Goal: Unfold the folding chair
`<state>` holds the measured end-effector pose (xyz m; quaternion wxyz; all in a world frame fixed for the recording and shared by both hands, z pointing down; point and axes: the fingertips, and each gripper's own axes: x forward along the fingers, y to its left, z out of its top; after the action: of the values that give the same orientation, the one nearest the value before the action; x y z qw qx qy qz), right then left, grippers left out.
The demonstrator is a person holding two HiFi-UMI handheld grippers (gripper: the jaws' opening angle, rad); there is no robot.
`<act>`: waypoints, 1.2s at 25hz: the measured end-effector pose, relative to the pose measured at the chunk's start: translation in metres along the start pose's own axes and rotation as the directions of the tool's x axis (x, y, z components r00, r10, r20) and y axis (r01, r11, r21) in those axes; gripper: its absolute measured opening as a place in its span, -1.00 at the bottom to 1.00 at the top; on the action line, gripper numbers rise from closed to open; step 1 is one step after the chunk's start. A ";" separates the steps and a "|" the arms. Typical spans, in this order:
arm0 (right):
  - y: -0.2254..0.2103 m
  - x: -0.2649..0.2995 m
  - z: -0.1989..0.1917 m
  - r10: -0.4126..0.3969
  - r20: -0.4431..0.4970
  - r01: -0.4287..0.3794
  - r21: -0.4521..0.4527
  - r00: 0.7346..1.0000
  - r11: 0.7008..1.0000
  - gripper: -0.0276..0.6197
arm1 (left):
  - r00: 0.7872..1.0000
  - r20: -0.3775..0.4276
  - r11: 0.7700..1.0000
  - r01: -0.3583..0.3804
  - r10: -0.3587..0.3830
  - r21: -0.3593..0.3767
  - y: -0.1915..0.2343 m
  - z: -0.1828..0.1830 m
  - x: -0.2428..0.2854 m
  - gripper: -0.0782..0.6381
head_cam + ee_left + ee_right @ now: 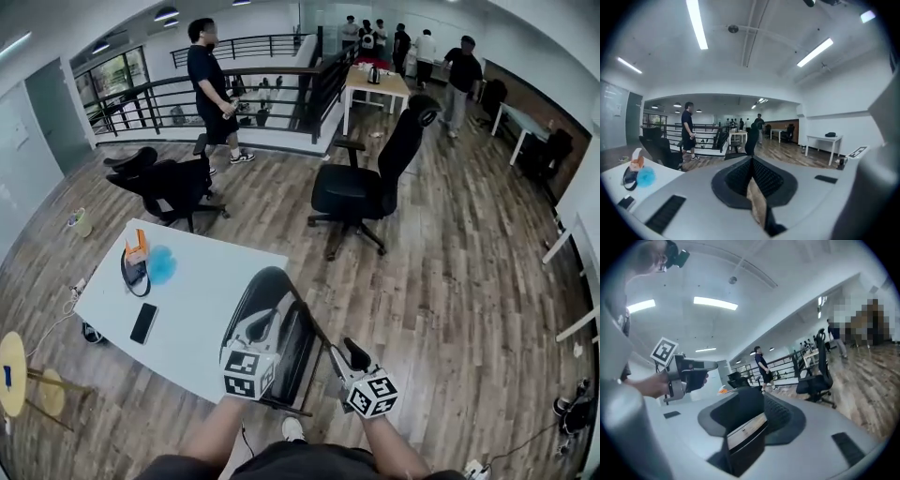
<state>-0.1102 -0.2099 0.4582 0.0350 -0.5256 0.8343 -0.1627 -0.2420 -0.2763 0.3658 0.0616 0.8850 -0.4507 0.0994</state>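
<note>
The black folding chair (286, 323) stands on the wooden floor against the near corner of the white table (202, 309). Its dark panel and thin frame lie close together. My left gripper (260, 330) is raised just in front of the chair's top, jaws shut with nothing between them; in its own view the left gripper (752, 187) points level across the room. My right gripper (356, 354) hangs to the right of the chair, apart from it. Seen in its own view, the right gripper (750, 423) has its jaws partly open and empty. Neither gripper view shows the chair.
On the table lie a phone (143, 322), a blue object (161, 264) and an orange box (137, 247). Two black office chairs (361, 187) (164, 183) stand beyond. A person (211, 89) stands by the railing. A yellow stool (11, 370) is at the left.
</note>
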 end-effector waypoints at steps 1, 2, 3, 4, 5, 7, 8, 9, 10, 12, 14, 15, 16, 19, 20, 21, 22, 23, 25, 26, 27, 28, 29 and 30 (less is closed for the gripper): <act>-0.006 -0.018 0.012 -0.033 0.029 0.034 -0.030 0.999 0.999 -0.47 | 1.000 0.021 1.000 0.017 -0.016 -0.014 -0.019 0.000 -0.002 -0.77; -0.014 -0.036 0.021 -0.067 0.052 0.070 -0.065 0.996 0.995 -0.69 | 0.999 0.039 0.999 0.033 -0.032 -0.025 -0.038 -0.001 -0.003 -0.77; -0.021 -0.053 0.028 -0.101 0.067 0.108 -0.103 0.993 0.989 -0.79 | 0.998 0.053 0.998 0.046 -0.044 -0.037 -0.057 -0.003 -0.005 -0.77; -0.029 -0.070 0.033 -0.132 0.077 0.142 -0.141 0.988 0.980 -0.85 | 0.996 0.064 0.997 0.057 -0.054 -0.051 -0.076 -0.007 -0.007 -0.77; -0.036 -0.085 0.037 -0.160 0.086 0.173 -0.177 0.983 0.969 -0.86 | 0.996 0.071 0.996 0.066 -0.062 -0.064 -0.095 -0.011 -0.009 -0.77; -0.048 -0.117 0.047 -0.197 0.108 0.218 -0.235 0.974 0.947 -0.87 | 0.994 0.080 0.993 0.086 -0.080 -0.076 -0.134 -0.017 -0.011 -0.77; -0.053 -0.134 0.051 -0.210 0.120 0.234 -0.255 0.970 0.938 -0.87 | 0.992 0.083 0.993 0.097 -0.091 -0.070 -0.154 -0.019 -0.011 -0.77; -0.057 -0.150 0.055 -0.222 0.130 0.250 -0.272 0.966 0.929 -0.87 | 0.991 0.083 0.992 0.108 -0.102 -0.060 -0.174 -0.021 -0.012 -0.77; -0.060 -0.167 0.058 -0.234 0.139 0.266 -0.288 0.962 0.920 -0.87 | 0.990 0.083 0.992 0.116 -0.111 -0.051 -0.192 -0.023 -0.013 -0.77; -0.066 -0.199 0.063 -0.258 0.158 0.296 -0.313 0.953 0.903 -0.87 | 0.989 0.086 0.992 0.121 -0.116 -0.045 -0.223 -0.027 -0.017 -0.77; -0.071 -0.228 0.067 -0.270 0.172 0.313 -0.323 0.947 0.893 -0.87 | 0.990 0.096 0.992 0.113 -0.107 -0.055 -0.249 -0.029 -0.024 -0.77; -0.074 -0.241 0.068 -0.271 0.178 0.317 -0.325 0.946 0.891 -0.87 | 0.990 0.099 0.992 0.106 -0.100 -0.063 -0.260 -0.032 -0.029 -0.77; -0.075 -0.254 0.068 -0.270 0.183 0.318 -0.327 0.945 0.890 -0.87 | 0.991 0.098 0.992 0.100 -0.093 -0.071 -0.272 -0.036 -0.034 -0.77; -0.075 -0.292 0.064 -0.266 0.193 0.317 -0.327 0.945 0.890 -0.87 | 0.993 0.087 0.993 0.089 -0.083 -0.079 -0.304 -0.052 -0.053 -0.77; -0.074 -0.303 0.062 -0.265 0.195 0.317 -0.326 0.944 0.891 -0.87 | 0.993 0.084 0.993 0.089 -0.083 -0.077 -0.313 -0.056 -0.059 -0.77; -0.072 -0.312 0.060 -0.262 0.198 0.316 -0.325 0.945 0.892 -0.87 | 0.993 0.084 0.993 0.091 -0.085 -0.079 -0.321 -0.059 -0.064 -0.77; -0.069 -0.320 0.058 -0.259 0.201 0.314 -0.328 0.945 0.891 -0.87 | 0.993 0.085 0.992 0.095 -0.088 -0.083 -0.327 -0.061 -0.069 -0.77; -0.066 -0.328 0.056 -0.256 0.202 0.313 -0.337 0.945 0.888 -0.87 | 0.992 0.086 0.992 0.097 -0.089 -0.087 -0.333 -0.063 -0.073 -0.77; -0.062 -0.340 0.050 -0.249 0.194 0.306 -0.363 0.949 0.880 -0.87 | 0.992 0.093 0.991 0.091 -0.082 -0.094 -0.344 -0.065 -0.083 -0.77; -0.060 -0.346 0.047 -0.246 0.188 0.301 -0.375 0.951 0.877 -0.87 | 0.993 0.096 0.991 0.084 -0.074 -0.102 -0.349 -0.067 -0.089 -0.77; -0.057 -0.351 0.044 -0.242 0.183 0.296 -0.382 0.953 0.875 -0.87 | 0.993 0.097 0.991 0.076 -0.065 -0.113 -0.352 -0.069 -0.095 -0.77; -0.053 -0.356 0.042 -0.238 0.182 0.292 -0.383 0.954 0.876 -0.87 | 0.994 0.096 0.990 0.069 -0.057 -0.122 -0.356 -0.071 -0.101 -0.77; -0.049 -0.361 0.040 -0.236 0.181 0.289 -0.382 0.955 0.878 -0.87 | 0.994 0.094 0.990 0.064 -0.052 -0.128 -0.359 -0.074 -0.107 -0.77; -0.046 -0.366 0.038 -0.235 0.180 0.288 -0.381 0.955 0.879 -0.87 | 0.995 0.091 0.990 0.061 -0.049 -0.128 -0.362 -0.076 -0.113 -0.77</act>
<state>0.1007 0.0880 0.3954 -0.0426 -0.6388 0.7670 0.0434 -0.0229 0.0397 0.4064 0.1023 0.8947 -0.4339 0.0288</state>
